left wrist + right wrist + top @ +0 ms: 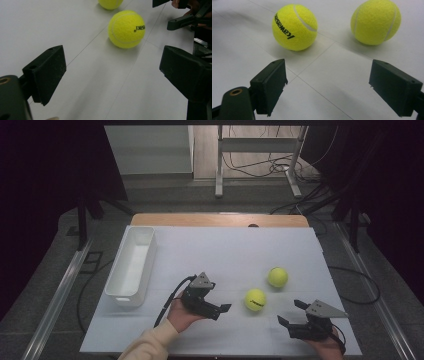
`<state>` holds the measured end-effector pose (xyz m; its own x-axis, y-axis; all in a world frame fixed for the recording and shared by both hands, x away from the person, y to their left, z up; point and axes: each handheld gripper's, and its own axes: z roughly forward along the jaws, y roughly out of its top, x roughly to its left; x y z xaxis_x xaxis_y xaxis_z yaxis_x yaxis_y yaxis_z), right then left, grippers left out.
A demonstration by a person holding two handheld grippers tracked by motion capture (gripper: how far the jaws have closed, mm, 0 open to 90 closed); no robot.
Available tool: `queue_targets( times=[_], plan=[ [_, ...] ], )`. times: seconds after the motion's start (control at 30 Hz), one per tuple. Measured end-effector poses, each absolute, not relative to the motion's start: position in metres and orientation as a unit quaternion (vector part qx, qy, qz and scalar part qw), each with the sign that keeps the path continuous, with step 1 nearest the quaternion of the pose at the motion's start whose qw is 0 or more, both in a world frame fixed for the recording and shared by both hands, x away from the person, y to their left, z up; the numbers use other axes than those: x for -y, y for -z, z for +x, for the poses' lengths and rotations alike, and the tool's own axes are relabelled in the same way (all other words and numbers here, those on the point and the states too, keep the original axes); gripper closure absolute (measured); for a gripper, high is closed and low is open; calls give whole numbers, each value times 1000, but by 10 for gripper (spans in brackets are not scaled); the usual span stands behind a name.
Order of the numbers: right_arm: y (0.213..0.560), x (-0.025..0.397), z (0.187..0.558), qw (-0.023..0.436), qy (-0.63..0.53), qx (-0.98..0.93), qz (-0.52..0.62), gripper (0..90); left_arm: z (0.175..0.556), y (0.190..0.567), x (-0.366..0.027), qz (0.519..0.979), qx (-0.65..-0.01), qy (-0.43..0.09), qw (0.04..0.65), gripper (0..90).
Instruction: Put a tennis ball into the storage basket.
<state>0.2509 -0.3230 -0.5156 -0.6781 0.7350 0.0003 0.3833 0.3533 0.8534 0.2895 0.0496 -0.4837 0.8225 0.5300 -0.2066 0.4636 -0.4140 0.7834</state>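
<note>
Left gripper view is showing the left gripper (112,75) with its two black jaws standing wide apart, nothing between them, hanging just above the white table (50,30). Straight ahead of the jaws, near but not touching, the printed ball (126,28) is sitting on the table, its black lettering facing right. Past it, the plain ball (110,3) is peeking in at the top edge, and the right gripper (172,15) is showing at the top right corner.

Right gripper view is showing that gripper's jaws also spread wide and empty, with both balls lying ahead of them, apart from each other and clear of the jaws.

High view is placing the left gripper low over the near middle of the table, jaws pointing right toward the printed ball, which is lying in the near half, right of centre. The right gripper is hovering by the near right corner, jaws pointing left. The plain ball is resting a little farther back and to the right. A white bin (131,265) is sitting along the left edge, well apart from the balls.
</note>
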Motion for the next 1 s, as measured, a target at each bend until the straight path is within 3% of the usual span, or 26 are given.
queue_targets(
  times=[1.0],
  plan=[
    [515,324,251,197,-450,-798,350,150,298,488,-23,846,-284,-19,450,80]
  ],
)
